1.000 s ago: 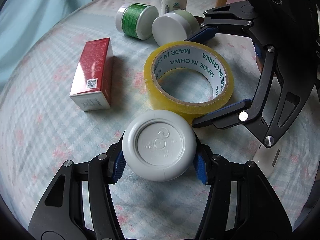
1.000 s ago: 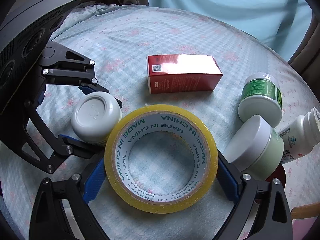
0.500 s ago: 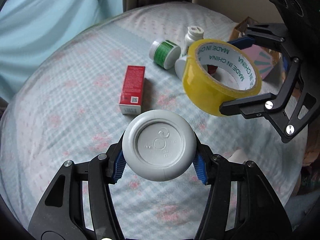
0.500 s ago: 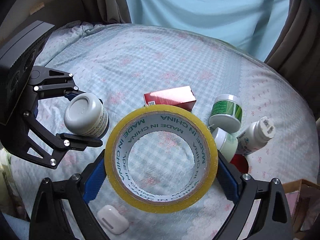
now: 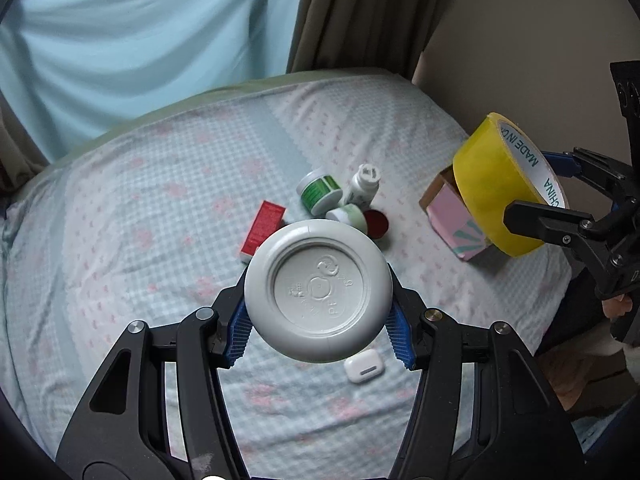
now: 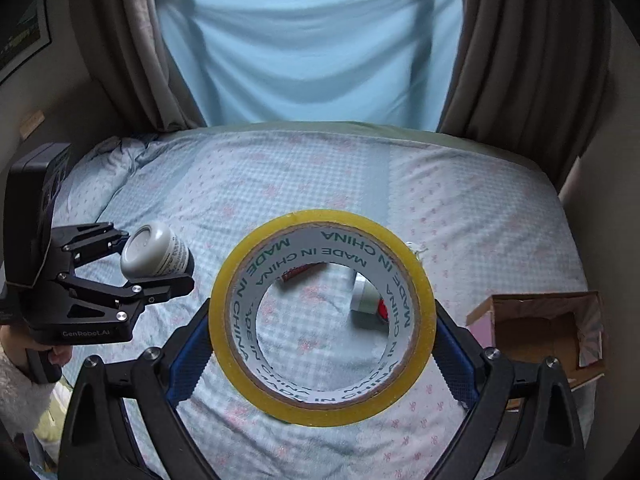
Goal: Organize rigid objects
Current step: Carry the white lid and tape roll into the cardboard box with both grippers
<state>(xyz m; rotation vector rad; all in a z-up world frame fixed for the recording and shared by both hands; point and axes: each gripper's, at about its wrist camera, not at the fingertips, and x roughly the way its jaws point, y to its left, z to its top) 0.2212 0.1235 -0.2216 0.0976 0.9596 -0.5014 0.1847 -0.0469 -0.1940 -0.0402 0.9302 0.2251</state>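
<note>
Left gripper (image 5: 319,330) jaws clamp white jar (image 5: 318,290); right gripper (image 6: 322,354) jaws clamp tape roll (image 6: 322,316), both above bed (image 6: 480,220).

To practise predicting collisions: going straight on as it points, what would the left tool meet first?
Probably the pale green jar by the red box on the bed; depth is unclear.

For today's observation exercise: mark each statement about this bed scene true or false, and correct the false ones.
1. The right gripper grips a yellow roll of packing tape. True.
2. The left gripper is empty. False: it clamps a round white plastic jar.
3. The open pink cardboard box sits on the checked bedsheet. True.
4. The red rectangular carton is inside that box. False: it lies on the sheet.
</note>
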